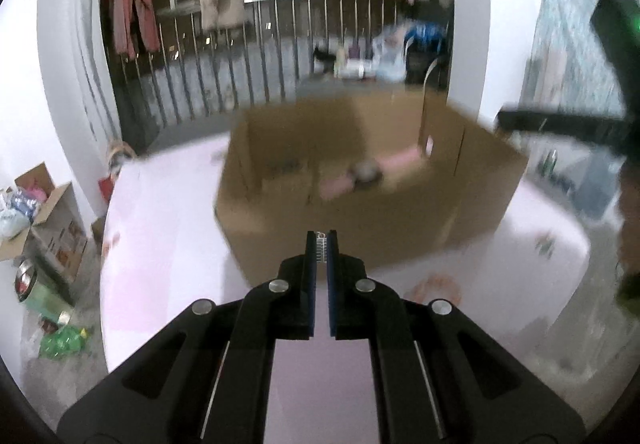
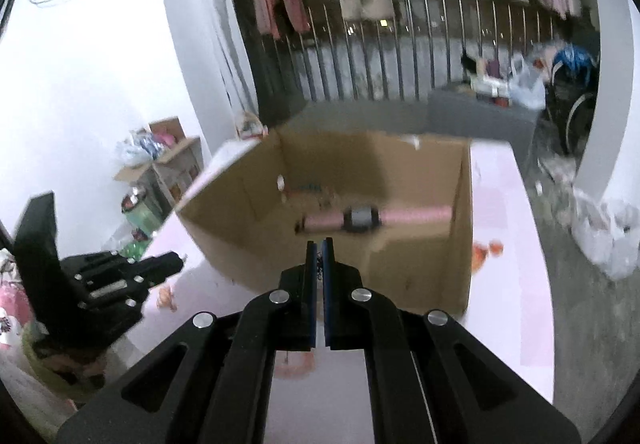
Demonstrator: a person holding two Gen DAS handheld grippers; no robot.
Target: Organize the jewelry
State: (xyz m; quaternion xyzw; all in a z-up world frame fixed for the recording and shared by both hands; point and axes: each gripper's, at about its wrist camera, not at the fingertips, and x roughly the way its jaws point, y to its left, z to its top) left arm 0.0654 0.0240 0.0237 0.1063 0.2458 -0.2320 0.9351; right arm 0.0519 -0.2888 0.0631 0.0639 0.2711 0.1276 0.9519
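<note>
The left gripper (image 1: 321,244), at the bottom centre of its own view, has its jaws pressed almost together on a small silvery piece of jewelry (image 1: 320,248), a short ridged strip with a tiny loop at its top, caught between the blue pads near the tips. In the right wrist view the same tool shows at the lower left of the frame, with a small pale bit at its tip.

The right gripper (image 2: 319,250), at the bottom centre of its view, is likewise clamped nearly closed. A thin dark chain (image 2: 319,264) sits in the narrow slit between its pads; its detail is too small to make out. In the left wrist view the right tool is a dark, blurred shape at the right edge.

Beyond both tools, in the middle of each frame, an open cardboard box (image 2: 420,264) stands on a pale pink table (image 2: 512,284). Inside the box, on its floor, lies a pink roll (image 2: 416,212) with a grey and dark band (image 2: 360,219) around its middle; both are blurred. Small orange marks show on the tabletop near the box.

In the upper part of both frames clothes (image 1: 134,15) hang in front of metal bars (image 1: 248,55). At the left of the left wrist view, a second open carton (image 1: 44,203) and green bottles (image 1: 60,340) are on the floor.
</note>
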